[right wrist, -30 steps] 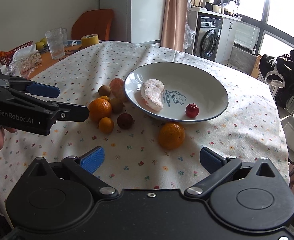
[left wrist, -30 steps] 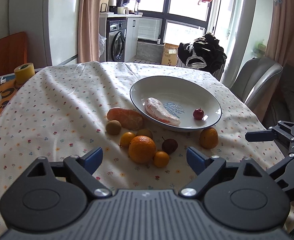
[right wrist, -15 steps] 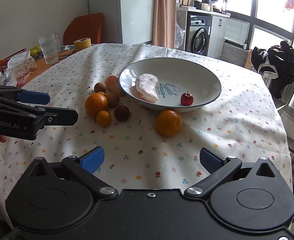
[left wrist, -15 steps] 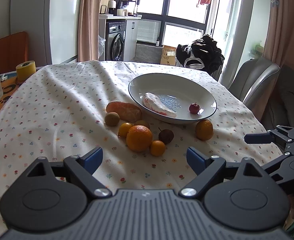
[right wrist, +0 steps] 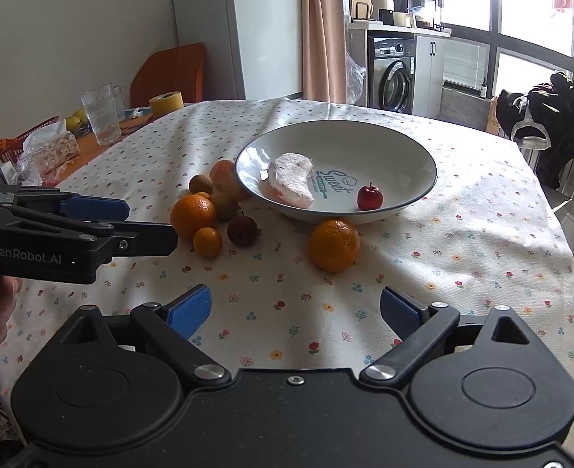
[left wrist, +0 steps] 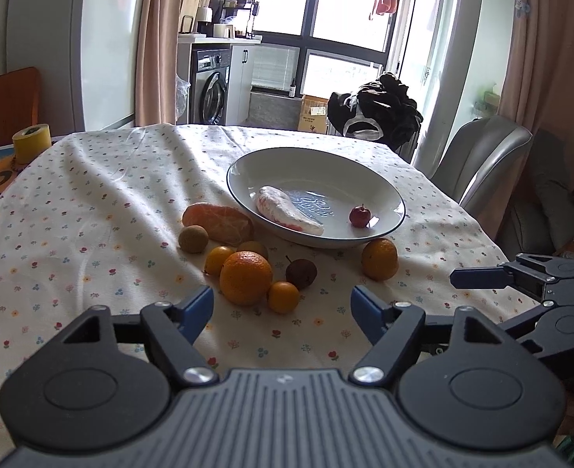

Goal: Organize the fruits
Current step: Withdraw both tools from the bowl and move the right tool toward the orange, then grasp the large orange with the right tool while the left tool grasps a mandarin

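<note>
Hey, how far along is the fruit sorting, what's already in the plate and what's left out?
Done: the plate holds a peeled pomelo wedge and a small red fruit. In hand: nothing; the left tool and right tool are both open and empty. Left: a lone orange and the fruit cluster sit on the tablecloth.

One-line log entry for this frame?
left gripper open | right gripper open | plate: pomelo wedge, red fruit | other fruit on tablecloth

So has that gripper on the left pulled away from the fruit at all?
Yes. The left gripper has backed off: in its own view the plate and fruit shrank and sit higher over the last second.
</note>
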The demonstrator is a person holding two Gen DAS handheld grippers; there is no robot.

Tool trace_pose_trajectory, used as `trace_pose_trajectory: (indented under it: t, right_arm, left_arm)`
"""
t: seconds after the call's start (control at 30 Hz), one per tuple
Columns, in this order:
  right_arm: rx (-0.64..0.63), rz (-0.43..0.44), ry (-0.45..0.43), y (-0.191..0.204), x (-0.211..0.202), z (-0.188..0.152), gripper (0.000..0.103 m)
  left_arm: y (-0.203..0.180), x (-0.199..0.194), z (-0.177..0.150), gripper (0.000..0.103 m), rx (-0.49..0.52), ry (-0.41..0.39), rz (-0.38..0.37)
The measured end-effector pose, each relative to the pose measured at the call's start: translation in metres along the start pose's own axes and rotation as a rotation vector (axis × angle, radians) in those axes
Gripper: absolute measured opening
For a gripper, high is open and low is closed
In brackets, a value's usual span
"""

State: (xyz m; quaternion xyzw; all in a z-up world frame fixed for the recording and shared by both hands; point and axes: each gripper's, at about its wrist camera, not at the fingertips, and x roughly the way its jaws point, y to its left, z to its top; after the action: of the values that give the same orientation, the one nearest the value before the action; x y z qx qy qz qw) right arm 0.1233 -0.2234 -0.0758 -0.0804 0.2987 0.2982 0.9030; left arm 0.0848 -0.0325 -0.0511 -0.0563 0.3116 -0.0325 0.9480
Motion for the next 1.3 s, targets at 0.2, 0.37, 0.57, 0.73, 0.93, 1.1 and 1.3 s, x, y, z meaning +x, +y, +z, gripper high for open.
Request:
trace_pose_trajectory:
  t: [0.2,0.37,0.57,0.73,0.93,1.1,1.3]
  right_arm:
    - [0.011,0.016,0.003,-0.004,0.006,0.0,0.077]
    - [0.026,0.018,-0.006,-0.009,0.01,0.002,0.069]
    - [0.057,0.024,-0.008,-0.017,0.017,0.003,0.063]
    - [0.068,0.018,0.015,-0.021,0.025,0.007,0.063]
    - [0.077,0.026,0.02,-0.024,0.032,0.014,0.063]
    - [0.08,0.037,0.028,-0.025,0.04,0.014,0.063]
    - [0.086,0.032,0.025,-0.026,0.047,0.017,0.063]
  left_arm:
    - [0.001,0.011,-0.002,0.052,-0.028,0.021,-0.018]
    - [-0.006,0.023,-0.003,0.05,-0.024,0.035,-0.031]
    - [-0.008,0.043,-0.003,0.048,-0.042,0.054,-0.016]
    - [-0.008,0.056,-0.002,0.042,-0.055,0.076,0.016]
    - [-0.01,0.065,0.002,0.023,-0.056,0.114,0.062]
    - [-0.016,0.066,0.003,0.023,-0.015,0.124,0.091]
    - [-0.017,0.065,0.003,0.022,-0.016,0.121,0.089]
